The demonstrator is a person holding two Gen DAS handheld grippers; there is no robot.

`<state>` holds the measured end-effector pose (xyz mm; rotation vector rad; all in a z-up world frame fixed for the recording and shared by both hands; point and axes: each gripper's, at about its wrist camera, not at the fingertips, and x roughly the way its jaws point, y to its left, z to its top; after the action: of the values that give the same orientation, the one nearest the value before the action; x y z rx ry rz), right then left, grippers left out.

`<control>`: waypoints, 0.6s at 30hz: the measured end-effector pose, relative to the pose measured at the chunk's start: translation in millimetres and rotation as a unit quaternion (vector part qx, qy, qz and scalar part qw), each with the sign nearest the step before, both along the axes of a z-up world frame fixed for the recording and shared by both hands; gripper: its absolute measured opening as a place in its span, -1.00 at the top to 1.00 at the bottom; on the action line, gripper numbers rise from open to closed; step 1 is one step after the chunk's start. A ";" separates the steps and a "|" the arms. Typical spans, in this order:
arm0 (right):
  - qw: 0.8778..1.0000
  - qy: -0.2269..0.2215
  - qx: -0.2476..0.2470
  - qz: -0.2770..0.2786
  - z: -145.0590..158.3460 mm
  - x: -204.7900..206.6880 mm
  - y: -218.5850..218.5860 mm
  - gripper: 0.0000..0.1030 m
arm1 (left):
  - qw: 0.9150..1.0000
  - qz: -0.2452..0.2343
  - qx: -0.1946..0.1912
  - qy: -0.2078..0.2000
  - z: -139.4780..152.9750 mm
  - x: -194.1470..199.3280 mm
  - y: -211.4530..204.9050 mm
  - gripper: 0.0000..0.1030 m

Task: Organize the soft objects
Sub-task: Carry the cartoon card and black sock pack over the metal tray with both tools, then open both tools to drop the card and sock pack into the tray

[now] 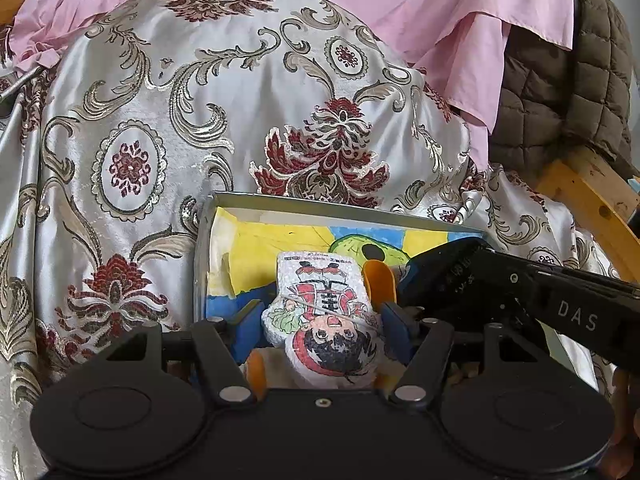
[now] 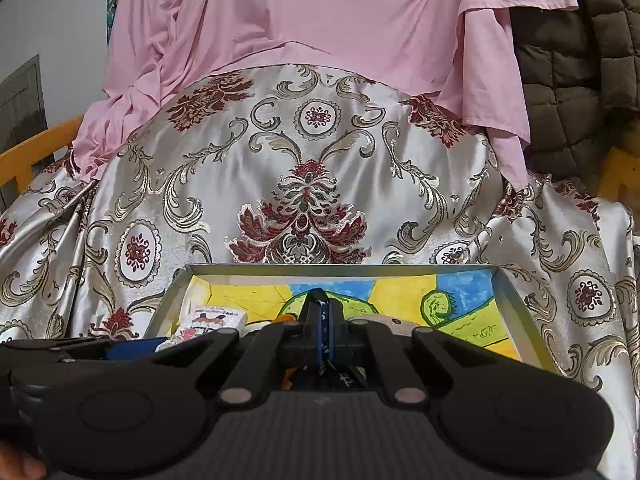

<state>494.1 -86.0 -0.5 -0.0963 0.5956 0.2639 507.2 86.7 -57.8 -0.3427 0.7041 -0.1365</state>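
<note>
A small soft pillow printed with a cartoon figure (image 1: 324, 320) lies low in a shallow grey box (image 1: 320, 206) lined with a yellow, blue and green drawing. My left gripper (image 1: 322, 316) is shut on the pillow, with a blue pad against each side. An orange piece (image 1: 380, 280) shows just behind the pillow; I cannot tell what it is. My right gripper (image 2: 320, 320) is shut with nothing visible between its fingers, over the middle of the box (image 2: 340, 268). In the left wrist view the right gripper (image 1: 440, 276) reaches in from the right, close beside the pillow (image 2: 218, 318).
The box rests on a silver brocade cloth (image 1: 200, 120) with red flowers draped over a rounded seat. A pink cloth (image 2: 300, 20) hangs behind it, and a brown quilted jacket (image 1: 568, 80) lies at the right. Wooden frame parts (image 1: 592, 196) flank both sides.
</note>
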 end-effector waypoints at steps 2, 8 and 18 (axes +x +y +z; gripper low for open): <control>1.000 0.002 -0.003 0.000 -0.3 -0.1 -0.2 0.94 | 1.000 -0.003 0.002 0.001 0.0 0.3 -1.0 -0.28; 1.000 0.014 -0.006 -0.009 -4.8 -0.7 -6.6 0.89 | 1.000 -0.005 0.003 0.001 -1.3 -2.0 -2.3 -0.28; 1.000 0.019 -0.001 -0.013 -6.9 -6.9 -20.3 0.35 | 1.000 0.001 0.012 0.004 -0.4 -5.5 -6.4 -0.31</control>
<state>487.2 -106.3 -7.3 -0.0848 0.6345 0.2406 501.7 80.4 -58.3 -0.3208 0.7138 -0.1253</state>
